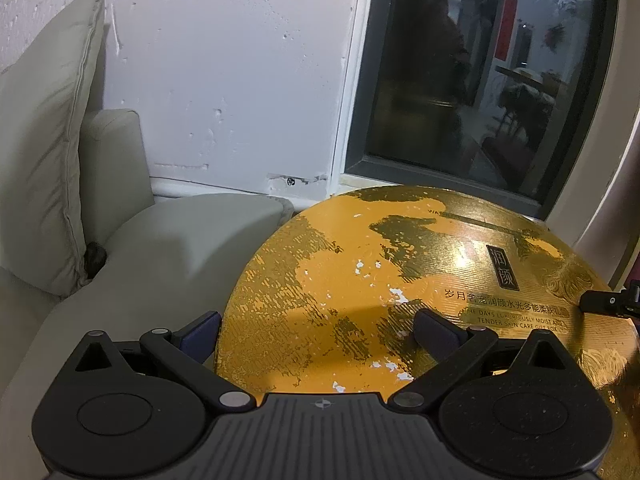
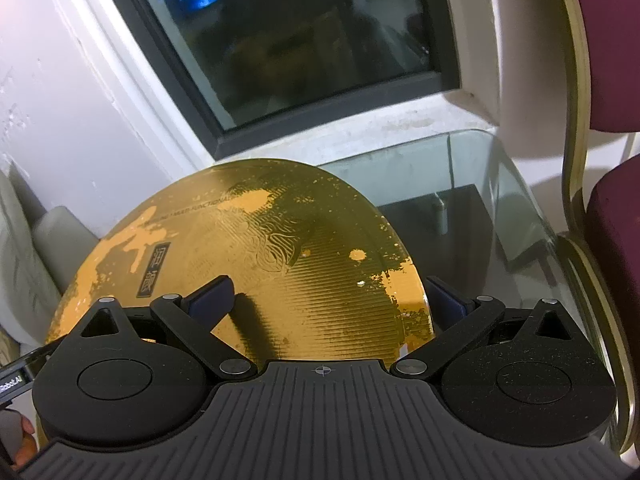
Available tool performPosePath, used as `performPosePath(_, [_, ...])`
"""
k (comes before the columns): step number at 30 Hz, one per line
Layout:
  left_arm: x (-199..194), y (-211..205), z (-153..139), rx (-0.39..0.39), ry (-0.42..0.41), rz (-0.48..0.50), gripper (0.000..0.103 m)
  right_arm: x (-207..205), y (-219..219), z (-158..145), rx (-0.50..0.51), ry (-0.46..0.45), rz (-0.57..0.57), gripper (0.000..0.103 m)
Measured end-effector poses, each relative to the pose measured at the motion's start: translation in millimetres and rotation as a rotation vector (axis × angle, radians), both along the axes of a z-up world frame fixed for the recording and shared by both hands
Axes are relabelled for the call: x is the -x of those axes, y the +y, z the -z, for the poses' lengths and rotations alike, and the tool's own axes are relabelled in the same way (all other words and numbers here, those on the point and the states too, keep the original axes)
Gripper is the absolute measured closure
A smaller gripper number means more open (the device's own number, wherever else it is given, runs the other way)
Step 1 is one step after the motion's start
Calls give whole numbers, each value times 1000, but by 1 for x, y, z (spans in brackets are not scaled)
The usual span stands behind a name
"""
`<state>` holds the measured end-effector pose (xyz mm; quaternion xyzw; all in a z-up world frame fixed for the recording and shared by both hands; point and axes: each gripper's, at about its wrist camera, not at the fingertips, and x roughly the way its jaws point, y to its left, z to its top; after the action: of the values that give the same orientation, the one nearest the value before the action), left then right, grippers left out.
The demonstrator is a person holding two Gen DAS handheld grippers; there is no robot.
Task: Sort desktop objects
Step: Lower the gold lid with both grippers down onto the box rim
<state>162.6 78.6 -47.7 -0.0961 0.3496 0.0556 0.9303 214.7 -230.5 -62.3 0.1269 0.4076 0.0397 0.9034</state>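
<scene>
Left claw [image 1: 316, 330]: black, two dark blue-grey fingers spread wide, one finger off the left rim of the box, the other over its lid; whether either touches cannot be told.

Right claw [image 2: 330, 298]: same make, fingers wide apart, left finger over the lid, right finger just beside the box's right edge; nothing clamped.

Round gold gift box with worn, flaking foil lid [image 1: 400, 280]: lies flat, lid on, contents hidden. Being round, it has no long axis; the printed text on the lid (Chinese characters, "TENDER SKIN CARE GIFT BOX") reads upright from the left claw's side. It sits between both claws, at the left end of the glass-topped bench [image 2: 480, 184].

Grey fabric sofa [image 1: 160, 248]: just beside the box, on its left, with a matching cushion [image 1: 48, 140] upright.

Maroon chair with gilt frame [image 2: 600, 160]: right of the bench.

Dark-framed window [image 1: 472, 80] in a scuffed white wall [image 1: 224, 80]: beyond the box.
</scene>
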Motion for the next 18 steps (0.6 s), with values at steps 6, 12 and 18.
performPosePath(6, [-2, -5, 0, -13, -9, 7, 4, 0, -2, 3, -6, 5, 5, 1])
performPosePath(12, [-3, -2, 2, -4, -14, 5, 4, 0, -4, 5, -11, 10, 19, 1])
performPosePath(18, [1, 0, 4, 0, -19, -2, 4, 1, 1, 1, 5, -1, 11, 1])
